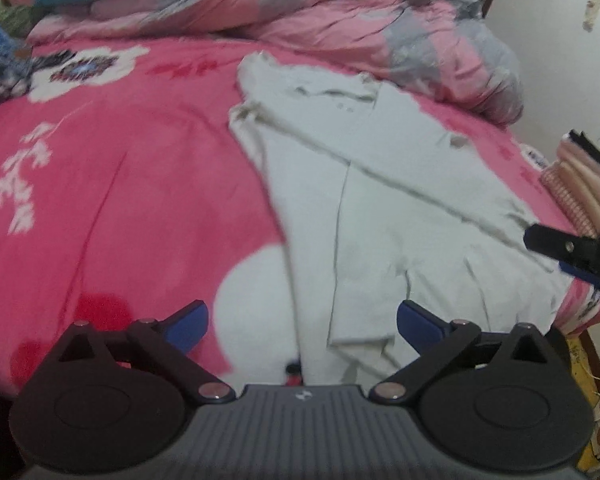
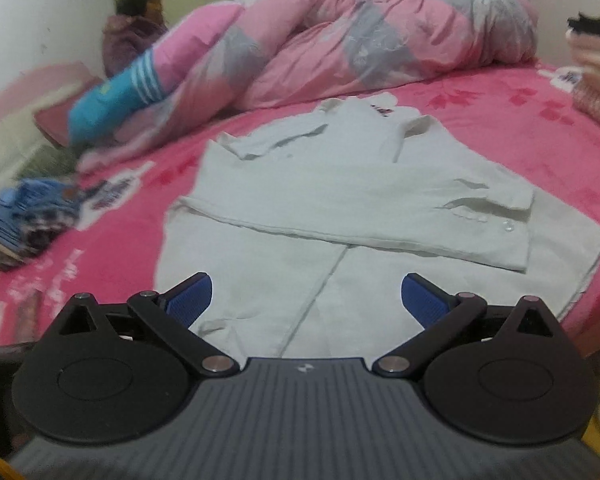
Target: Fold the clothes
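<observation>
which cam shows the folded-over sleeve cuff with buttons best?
Right wrist. The cuff lies across the white shirt in focus, its buttons visible. In the left wrist view the shirt is blurred and seen obliquely; the sleeve shows only as a fold, no buttons discernible.

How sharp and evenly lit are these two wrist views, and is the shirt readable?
Left wrist: the white shirt and pink bedsheet are smeared by blur, edges bowed by the fisheye. Right wrist: shirt folds and cuff buttons are readable, the quilt behind is soft. Lighting is flat in both, with no glare.
</observation>
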{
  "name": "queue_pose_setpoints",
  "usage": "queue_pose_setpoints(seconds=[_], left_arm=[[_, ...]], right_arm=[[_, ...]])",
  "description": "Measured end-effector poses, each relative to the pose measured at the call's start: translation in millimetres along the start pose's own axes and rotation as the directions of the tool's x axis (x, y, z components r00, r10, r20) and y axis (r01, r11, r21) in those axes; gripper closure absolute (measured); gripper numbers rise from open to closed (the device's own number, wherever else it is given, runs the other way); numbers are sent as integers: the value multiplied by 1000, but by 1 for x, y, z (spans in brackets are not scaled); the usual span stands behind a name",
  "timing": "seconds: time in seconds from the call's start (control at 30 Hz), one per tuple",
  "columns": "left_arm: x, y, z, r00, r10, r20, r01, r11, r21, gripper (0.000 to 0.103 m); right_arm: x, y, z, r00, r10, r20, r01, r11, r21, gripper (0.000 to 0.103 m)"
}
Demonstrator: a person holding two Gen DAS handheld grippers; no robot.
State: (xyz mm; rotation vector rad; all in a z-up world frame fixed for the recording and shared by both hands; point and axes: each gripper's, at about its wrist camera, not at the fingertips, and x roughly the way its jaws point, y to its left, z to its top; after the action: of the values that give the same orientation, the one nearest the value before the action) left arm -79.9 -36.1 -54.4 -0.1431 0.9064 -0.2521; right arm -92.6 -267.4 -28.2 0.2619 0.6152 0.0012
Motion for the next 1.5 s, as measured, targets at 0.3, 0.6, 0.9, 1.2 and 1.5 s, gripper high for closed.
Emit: queue_pose_setpoints(seconds=[0.3, 0.6, 0.9, 1.2, 1.5], left_arm=[[-14, -11, -17, 994, 67, 89, -81, 983, 163, 2], [-19, 8, -16, 982, 132, 137, -146, 985, 97, 3], [-20, 16, -16, 977, 143, 156, -156, 985, 76, 0], [-22, 20, -18, 982, 103, 161, -116, 990, 75, 0], [-27, 20, -26, 981, 64, 183, -86, 990, 115, 0]], right_arm=[[-7, 23, -12, 996, -61, 60, 66, 993, -95, 1], [-6, 36, -14, 998, -25, 51, 32, 989, -144, 1], [-4, 47, -15, 995, -77, 66, 89, 976, -197, 1], [-5, 51, -19, 996, -67, 54, 76, 977, -198, 1], [-4, 53, -25, 997, -52, 51, 61, 981, -182, 1]])
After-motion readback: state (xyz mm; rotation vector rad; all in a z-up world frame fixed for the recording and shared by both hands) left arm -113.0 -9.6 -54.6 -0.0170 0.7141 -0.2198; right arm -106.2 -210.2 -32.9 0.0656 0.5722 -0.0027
